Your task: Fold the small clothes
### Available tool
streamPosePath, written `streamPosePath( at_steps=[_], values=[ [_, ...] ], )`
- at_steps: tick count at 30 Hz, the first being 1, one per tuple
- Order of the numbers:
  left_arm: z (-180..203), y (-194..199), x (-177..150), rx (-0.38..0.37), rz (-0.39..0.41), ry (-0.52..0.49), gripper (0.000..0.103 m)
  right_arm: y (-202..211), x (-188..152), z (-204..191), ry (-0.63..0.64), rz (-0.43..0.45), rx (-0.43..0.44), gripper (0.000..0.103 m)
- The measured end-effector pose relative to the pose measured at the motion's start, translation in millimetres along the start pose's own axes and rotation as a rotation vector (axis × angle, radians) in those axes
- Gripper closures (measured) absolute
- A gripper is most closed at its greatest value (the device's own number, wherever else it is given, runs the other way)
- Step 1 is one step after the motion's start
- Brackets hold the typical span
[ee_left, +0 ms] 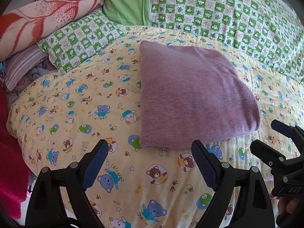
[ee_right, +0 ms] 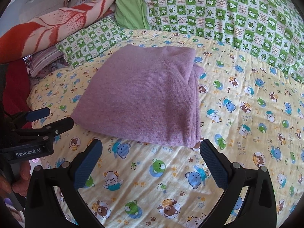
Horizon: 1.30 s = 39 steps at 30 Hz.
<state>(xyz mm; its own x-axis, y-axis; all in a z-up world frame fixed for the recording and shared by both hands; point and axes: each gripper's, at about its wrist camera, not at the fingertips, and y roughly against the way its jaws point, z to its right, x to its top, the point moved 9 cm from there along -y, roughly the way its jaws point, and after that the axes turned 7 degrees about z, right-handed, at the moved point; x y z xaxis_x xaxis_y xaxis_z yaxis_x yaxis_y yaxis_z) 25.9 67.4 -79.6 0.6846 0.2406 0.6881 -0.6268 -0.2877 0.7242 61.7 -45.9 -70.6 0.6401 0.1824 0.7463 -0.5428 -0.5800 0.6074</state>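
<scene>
A purple knit garment (ee_left: 191,95) lies folded into a neat rectangle on the yellow bear-print quilt (ee_left: 79,98); it also shows in the right wrist view (ee_right: 144,96). My left gripper (ee_left: 150,146) is open and empty, just short of the garment's near edge. My right gripper (ee_right: 151,146) is open and empty, also just before the near edge. The right gripper shows at the right of the left wrist view (ee_left: 266,136), the left gripper at the left of the right wrist view (ee_right: 57,115), both apart from the cloth.
A green checked pillow (ee_left: 79,39) and a green checked cover (ee_left: 228,11) lie behind the garment. An orange and white blanket (ee_left: 38,22) is piled at the back left. Red cloth (ee_left: 9,152) lies at the left edge.
</scene>
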Motion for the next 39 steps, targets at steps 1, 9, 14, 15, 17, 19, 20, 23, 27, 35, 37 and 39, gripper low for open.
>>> streamPosePath(
  at_steps=[1,9,14,15,17,19,20,23,27,35,37,39],
  values=[
    [0,0,0,0.000,0.001,-0.002,0.013,0,1,1,-0.001,0.001,0.000,0.001],
    [3,-3,3,-0.008,-0.005,-0.010,0.013,0,5,3,-0.011,0.006,0.002,0.001],
    [3,-4,5,-0.006,-0.006,-0.011,0.013,0,7,4,-0.014,0.009,0.005,0.001],
    [3,-4,5,-0.003,-0.003,-0.012,0.013,1,8,4,-0.015,0.009,0.007,0.001],
    [3,-3,8,0.000,0.007,-0.018,0.013,1,11,4,-0.016,0.013,0.008,0.001],
    [3,-3,10,-0.002,0.011,-0.017,0.013,2,14,3,-0.019,0.019,0.010,0.001],
    [3,-3,11,-0.006,0.011,-0.015,0.013,2,15,3,-0.022,0.020,0.012,0.001],
    [3,-4,14,-0.009,0.009,-0.011,0.013,3,20,3,-0.027,0.030,0.013,0.001],
    [1,-3,22,-0.011,0.015,-0.012,0.013,3,24,3,-0.034,0.034,0.013,0.001],
    [-2,-7,33,-0.013,0.020,-0.017,0.013,-1,35,7,-0.045,0.037,0.003,0.001],
    [-4,-9,33,-0.014,0.014,-0.017,0.013,-3,36,11,-0.059,0.034,0.002,0.001],
    [-6,-11,33,-0.017,0.007,-0.013,0.013,-5,37,12,-0.069,0.033,0.001,0.001]
  ],
)
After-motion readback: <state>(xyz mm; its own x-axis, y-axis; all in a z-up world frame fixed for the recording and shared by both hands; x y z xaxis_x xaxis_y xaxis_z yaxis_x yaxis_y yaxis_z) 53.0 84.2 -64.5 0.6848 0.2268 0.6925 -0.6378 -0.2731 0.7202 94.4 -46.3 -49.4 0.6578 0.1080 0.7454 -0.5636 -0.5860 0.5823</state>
